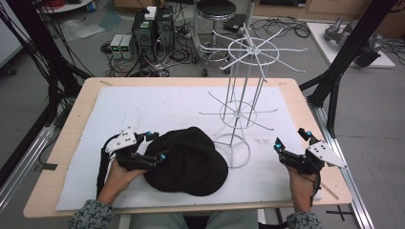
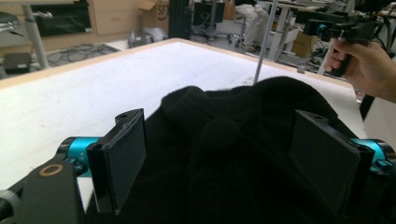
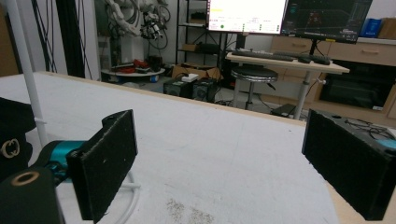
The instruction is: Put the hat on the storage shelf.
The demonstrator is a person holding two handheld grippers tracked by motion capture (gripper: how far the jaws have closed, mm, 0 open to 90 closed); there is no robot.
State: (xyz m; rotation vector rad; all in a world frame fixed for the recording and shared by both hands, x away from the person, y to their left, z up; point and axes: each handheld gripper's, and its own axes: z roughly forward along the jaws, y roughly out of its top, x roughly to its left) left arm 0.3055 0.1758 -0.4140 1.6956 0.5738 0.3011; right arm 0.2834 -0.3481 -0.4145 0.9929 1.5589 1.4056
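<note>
Nearest the person, a black cap [image 1: 188, 162] is seen lying crown-up on the white mat [image 1: 143, 109], at the front of the table and a little left of centre. The left gripper [image 1: 154, 146] is held at the cap's left edge, jaws spread wide — in the left gripper view the crown with its top button [image 2: 223, 130] sits between the two pads, which do not appear to press the cloth. Nothing is held by it yet.

The cap is judged soft and light: fabric that will fold and sag when pinched, not slippery against the pads, not fragile. A hold on the crown would likely bunch the cloth; the brim, which is probably stiffer, or a good fold near the button, would be the surer place to take it. The brim's direction cannot be told from above.

Farther right, the right gripper [image 1: 293, 139] is held well apart from the cap, near the table's right edge, jaws wide and empty — only mat lies between them in its own view.

Beyond the cap, just beside its right rim, a white wire rack [image 1: 241, 95] stands upright, its arms bare.
</note>
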